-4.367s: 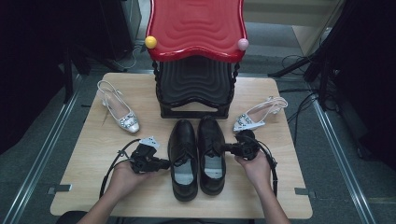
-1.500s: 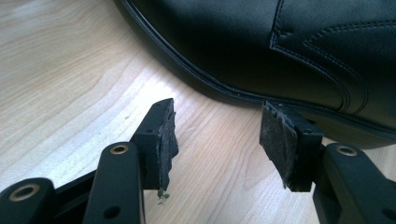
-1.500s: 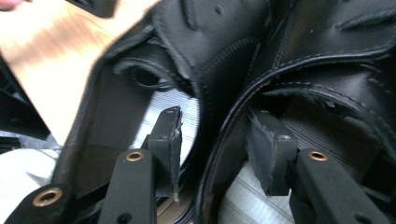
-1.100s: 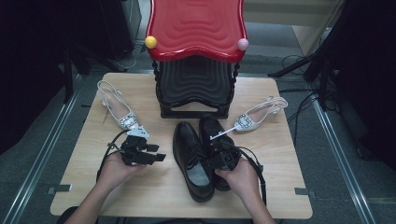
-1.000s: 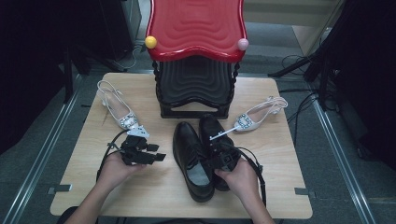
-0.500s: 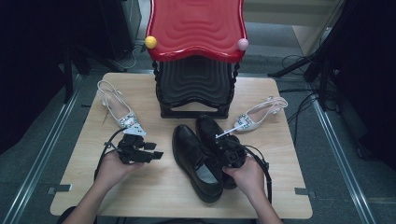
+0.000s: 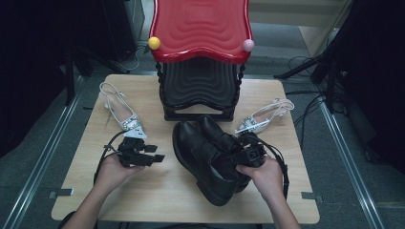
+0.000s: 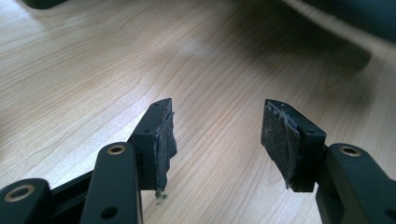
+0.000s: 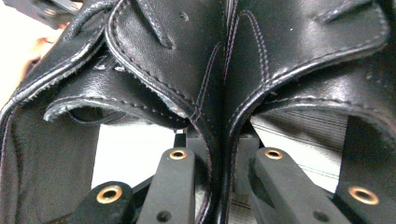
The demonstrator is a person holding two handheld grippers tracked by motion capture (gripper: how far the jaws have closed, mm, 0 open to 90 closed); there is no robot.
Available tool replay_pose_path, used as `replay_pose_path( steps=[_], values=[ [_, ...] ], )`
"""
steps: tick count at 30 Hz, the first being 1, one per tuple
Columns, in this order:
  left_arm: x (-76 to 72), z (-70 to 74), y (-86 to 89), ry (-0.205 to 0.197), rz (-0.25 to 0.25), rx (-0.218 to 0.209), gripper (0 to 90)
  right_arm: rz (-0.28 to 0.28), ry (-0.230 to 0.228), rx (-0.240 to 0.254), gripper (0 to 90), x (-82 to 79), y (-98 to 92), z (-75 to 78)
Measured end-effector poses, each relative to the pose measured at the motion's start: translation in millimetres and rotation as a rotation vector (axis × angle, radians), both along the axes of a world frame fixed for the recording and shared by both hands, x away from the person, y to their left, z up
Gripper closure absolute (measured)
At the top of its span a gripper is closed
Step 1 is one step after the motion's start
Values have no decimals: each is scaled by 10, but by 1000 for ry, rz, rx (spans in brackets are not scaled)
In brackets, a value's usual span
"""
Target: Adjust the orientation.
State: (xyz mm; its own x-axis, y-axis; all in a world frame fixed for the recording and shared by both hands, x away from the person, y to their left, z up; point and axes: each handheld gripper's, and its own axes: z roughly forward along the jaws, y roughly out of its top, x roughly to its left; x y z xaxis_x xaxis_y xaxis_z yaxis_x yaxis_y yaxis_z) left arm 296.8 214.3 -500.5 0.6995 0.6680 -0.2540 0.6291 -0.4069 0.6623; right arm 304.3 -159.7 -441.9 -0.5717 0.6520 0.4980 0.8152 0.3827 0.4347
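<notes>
**Meanwhile, two black shoes are being pinched together**

Left of the red stool (image 7: 200, 28), a silver sandal (image 7: 125, 119) is lying on the table (image 7: 157, 200); the left gripper (image 7: 155, 153) is hovering nearby, jaws standing apart around nothing; in front of the stool, the right gripper (image 9: 219, 158), having just been closing, is clamping the inner walls of both black shoes (image 7: 210, 157); another sandal (image 7: 265, 118) is lying right of the stool.

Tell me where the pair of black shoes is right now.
High view: the black shoes sit front-centre on the table, just before the red stool, their inner sides pinched together by the right tongs.
</notes>
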Motion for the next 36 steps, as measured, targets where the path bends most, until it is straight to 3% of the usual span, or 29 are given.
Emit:
replay_pose_path(
  steps=[7,8,15,24,30,35,36],
  values=[
    [6,1,29,0,7,-1,441,2,-24,69,827,-29,-61,235],
    [5,-3,23,1,6,-1,442,-1,-36,88,827,-39,-71,327],
    [6,-8,15,-4,1,5,442,-14,-90,114,828,1,-41,573],
    [15,-16,17,5,-1,3,443,-89,-131,164,827,321,96,764],
    [19,-26,8,5,-7,4,443,-199,-169,166,828,652,239,798],
    [33,-34,12,9,-12,-3,445,-274,-184,186,827,816,303,776],
    [32,-35,9,8,-13,-2,446,-307,-208,182,827,876,353,781]
  ],
)
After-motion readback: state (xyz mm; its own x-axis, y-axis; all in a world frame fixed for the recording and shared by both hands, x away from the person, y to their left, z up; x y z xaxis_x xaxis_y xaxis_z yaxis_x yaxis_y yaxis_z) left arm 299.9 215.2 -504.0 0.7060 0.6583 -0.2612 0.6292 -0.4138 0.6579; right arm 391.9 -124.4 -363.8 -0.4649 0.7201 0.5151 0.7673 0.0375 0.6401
